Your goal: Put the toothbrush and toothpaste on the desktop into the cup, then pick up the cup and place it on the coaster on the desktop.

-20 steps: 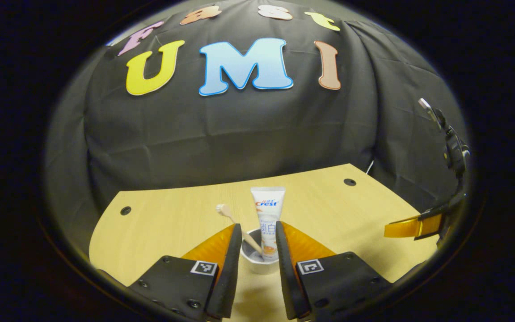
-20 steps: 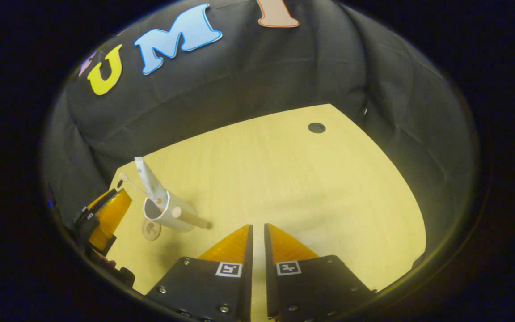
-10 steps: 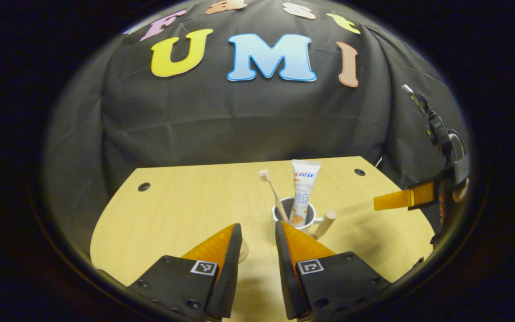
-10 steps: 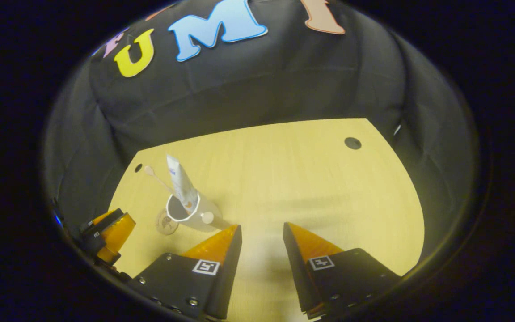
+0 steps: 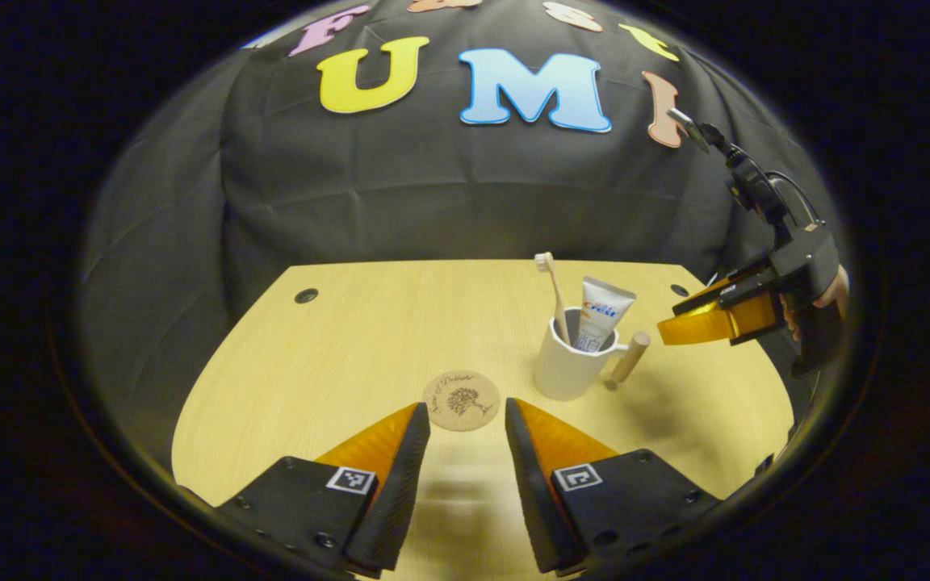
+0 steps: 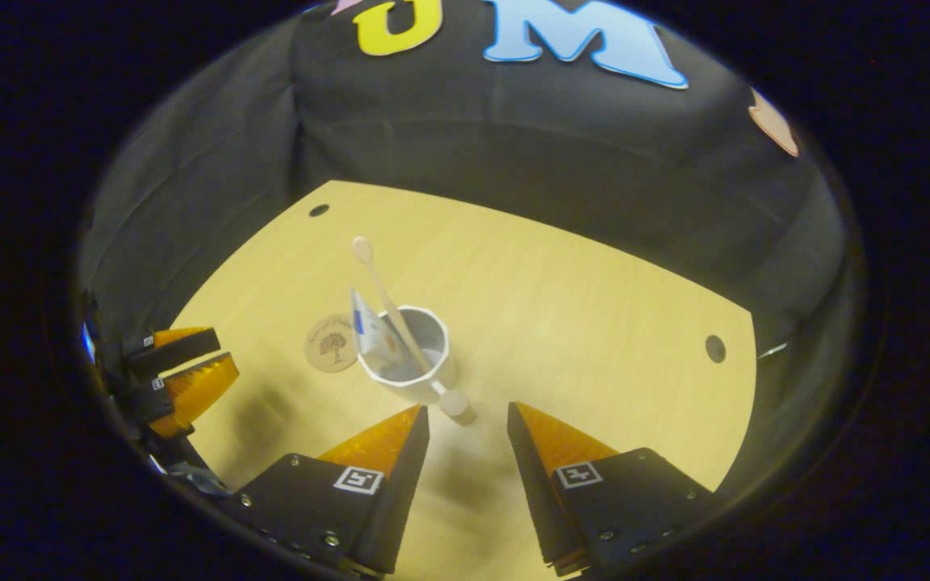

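White cup being kept upright on desktop beside coaster, toothbrush and toothpaste being held inside, left gripper and right gripper both being held apart, nothing being gripped.

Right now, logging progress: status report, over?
Both hand-held grippers, left and right, open, empty. Cup loaded, standing beside coaster, not on it. Nothing in the way.

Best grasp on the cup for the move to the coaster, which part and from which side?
Likely the wooden peg handle of the cup. It sticks out toward the right tongs, which are open and nearly lined up on it. Come in level from that side; the toothbrush and toothpaste block the rim.
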Demonstrator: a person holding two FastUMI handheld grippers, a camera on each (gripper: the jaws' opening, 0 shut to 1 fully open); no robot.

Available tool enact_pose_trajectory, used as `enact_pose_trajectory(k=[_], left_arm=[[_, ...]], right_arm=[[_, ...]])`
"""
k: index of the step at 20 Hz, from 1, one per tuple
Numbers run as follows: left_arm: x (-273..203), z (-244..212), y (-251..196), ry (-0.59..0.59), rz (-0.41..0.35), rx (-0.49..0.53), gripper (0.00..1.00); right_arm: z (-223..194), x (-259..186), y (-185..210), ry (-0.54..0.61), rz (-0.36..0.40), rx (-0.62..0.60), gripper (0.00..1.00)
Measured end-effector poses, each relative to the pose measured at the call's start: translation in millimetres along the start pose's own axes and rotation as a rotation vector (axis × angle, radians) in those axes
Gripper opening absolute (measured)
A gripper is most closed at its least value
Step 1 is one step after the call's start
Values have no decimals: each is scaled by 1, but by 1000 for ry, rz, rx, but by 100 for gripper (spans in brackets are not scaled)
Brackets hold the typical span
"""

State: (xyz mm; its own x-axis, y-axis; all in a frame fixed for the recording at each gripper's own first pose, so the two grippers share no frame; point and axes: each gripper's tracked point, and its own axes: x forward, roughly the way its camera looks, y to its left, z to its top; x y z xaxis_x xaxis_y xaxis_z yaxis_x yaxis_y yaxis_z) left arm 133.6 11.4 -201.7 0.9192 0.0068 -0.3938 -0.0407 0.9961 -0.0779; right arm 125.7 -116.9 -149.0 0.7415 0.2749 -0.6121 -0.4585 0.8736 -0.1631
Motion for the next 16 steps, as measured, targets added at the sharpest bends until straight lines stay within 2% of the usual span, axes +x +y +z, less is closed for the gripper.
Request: enact_pose_trajectory(k=[1,5,6,7,8,9,10,15,16], left_arm=[[-3,-4,4,6,6,-3,72],[-11,-13,7,26,11,-13,76],[-10,-19,10,34,17,-16,79],[-11,-22,13,40,26,-19,87],[-13,-24,15,44,37,-25,87],[-15,-27,16,49,41,-31,89],[-16,-29,18,52,48,-36,95],[-20,-40,31,79,94,-68,95],[-20,-41,34,83,104,-77,95]], right_arm=[[-2,1,2,18,7,-32,63],[-3,5,0,74,33,-124,63],[-3,6,-1,85,36,-142,60],[-4,7,-3,100,41,-159,63],[-4,8,-5,117,43,-176,60],[-6,11,-6,133,48,-193,63],[-6,13,-7,144,53,-209,63],[-11,25,-9,200,82,-261,63],[-12,27,-8,210,88,-268,60]])
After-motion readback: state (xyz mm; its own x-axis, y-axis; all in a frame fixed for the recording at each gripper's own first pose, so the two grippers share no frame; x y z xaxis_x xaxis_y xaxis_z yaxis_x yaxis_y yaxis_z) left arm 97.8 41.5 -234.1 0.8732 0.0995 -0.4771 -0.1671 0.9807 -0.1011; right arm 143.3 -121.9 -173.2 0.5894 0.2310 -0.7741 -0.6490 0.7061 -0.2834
